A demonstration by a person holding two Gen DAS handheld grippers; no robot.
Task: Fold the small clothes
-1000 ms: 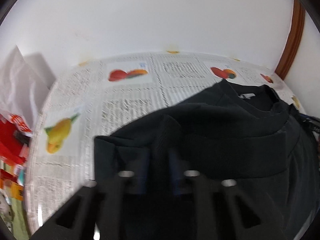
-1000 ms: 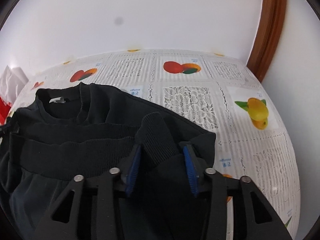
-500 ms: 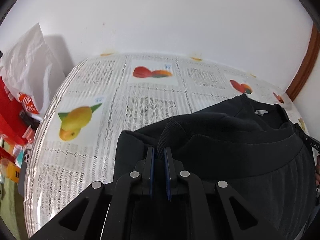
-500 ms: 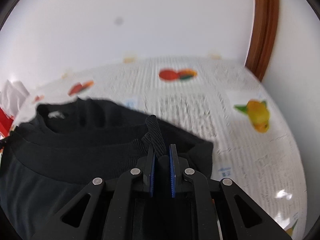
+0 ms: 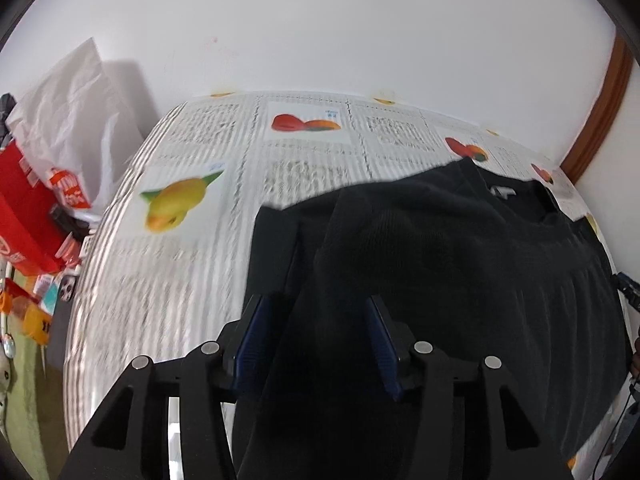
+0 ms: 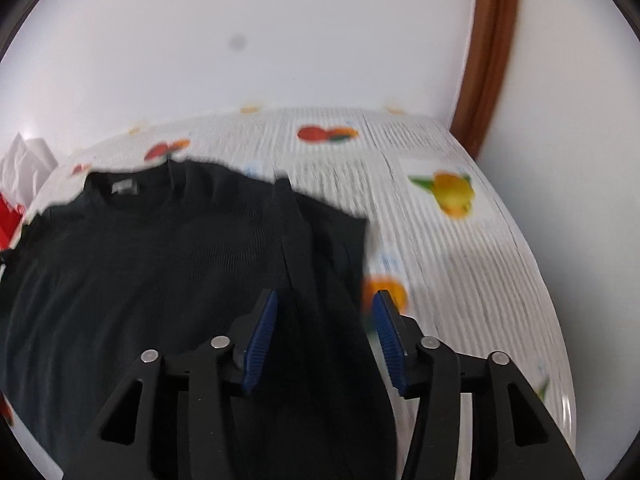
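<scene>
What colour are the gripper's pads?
Blue pads, ridged, clearest in the right wrist view.

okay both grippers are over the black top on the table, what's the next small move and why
Probably lift both grippers clear. The jaws of the left gripper and right gripper are opening, blue pads off the cloth, and the black top lies on the fruit-print tablecloth with its collar at the far edge.

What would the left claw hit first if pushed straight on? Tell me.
Most likely the black knit garment, which already lies between the left claw's opening jaws. Beyond it is the fruit-printed tablecloth; depth is unclear.
</scene>
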